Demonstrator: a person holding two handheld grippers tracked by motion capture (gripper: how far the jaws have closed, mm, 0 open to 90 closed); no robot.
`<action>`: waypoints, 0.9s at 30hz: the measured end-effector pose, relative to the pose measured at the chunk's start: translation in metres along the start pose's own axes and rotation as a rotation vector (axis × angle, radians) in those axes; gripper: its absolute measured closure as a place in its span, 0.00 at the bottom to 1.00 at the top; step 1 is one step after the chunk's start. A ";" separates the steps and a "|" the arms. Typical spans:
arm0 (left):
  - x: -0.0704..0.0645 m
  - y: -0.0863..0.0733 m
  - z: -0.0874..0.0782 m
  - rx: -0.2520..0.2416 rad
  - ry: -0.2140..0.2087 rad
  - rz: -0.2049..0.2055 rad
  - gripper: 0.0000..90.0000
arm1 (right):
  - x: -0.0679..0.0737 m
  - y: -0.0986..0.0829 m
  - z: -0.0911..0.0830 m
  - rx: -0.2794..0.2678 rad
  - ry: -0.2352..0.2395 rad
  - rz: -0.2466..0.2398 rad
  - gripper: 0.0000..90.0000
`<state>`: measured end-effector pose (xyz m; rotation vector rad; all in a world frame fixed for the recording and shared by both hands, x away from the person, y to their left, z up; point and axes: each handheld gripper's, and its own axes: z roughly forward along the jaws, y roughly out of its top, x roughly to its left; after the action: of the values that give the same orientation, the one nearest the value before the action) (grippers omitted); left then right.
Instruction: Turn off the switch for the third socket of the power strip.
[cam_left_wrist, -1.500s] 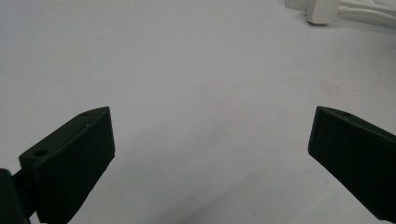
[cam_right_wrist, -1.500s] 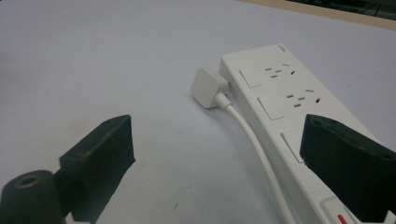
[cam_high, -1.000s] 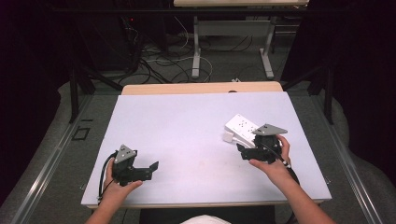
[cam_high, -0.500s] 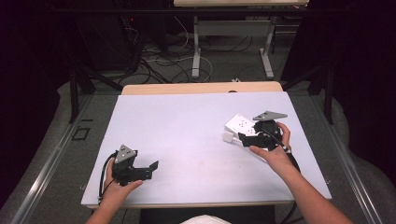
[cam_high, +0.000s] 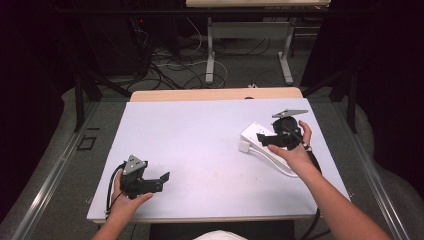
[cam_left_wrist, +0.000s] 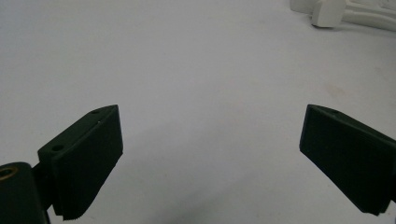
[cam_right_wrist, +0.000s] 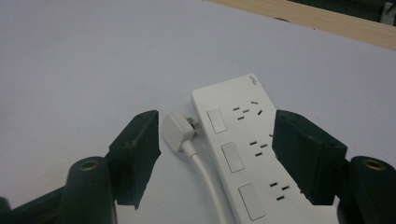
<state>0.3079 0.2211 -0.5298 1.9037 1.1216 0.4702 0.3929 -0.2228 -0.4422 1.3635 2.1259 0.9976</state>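
- White power strip (cam_right_wrist: 243, 154) lies flat on table's (cam_high: 200, 130) far right part
- Right gripper (cam_right_wrist: 217, 154) spread wide, straddling strip and its plug (cam_right_wrist: 175, 131)
- Left gripper (cam_left_wrist: 210, 163) released, well apart from strip

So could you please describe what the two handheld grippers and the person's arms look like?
Both grippers, left gripper and right gripper, are black with two blocky jaws and a grey three-cornered plate on top. A black cable loops from the left one. The forearms are bare, with no sleeves visible.

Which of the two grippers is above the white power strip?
The right gripper: its open jaws stand either side of the power strip and plug. The left gripper has only bare table beneath.
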 end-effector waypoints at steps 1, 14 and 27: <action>0.000 0.000 0.000 0.000 0.000 0.000 0.07 | -0.002 0.001 0.001 0.005 -0.003 0.005 0.36; 0.001 0.000 0.001 0.000 -0.004 -0.006 0.08 | -0.017 0.015 0.011 0.048 -0.022 0.062 0.41; 0.001 -0.001 0.001 -0.010 0.002 -0.018 0.09 | -0.019 0.027 0.024 0.073 -0.051 0.040 0.42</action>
<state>0.3089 0.2214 -0.5315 1.8837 1.1351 0.4665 0.4336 -0.2250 -0.4374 1.4557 2.1245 0.8981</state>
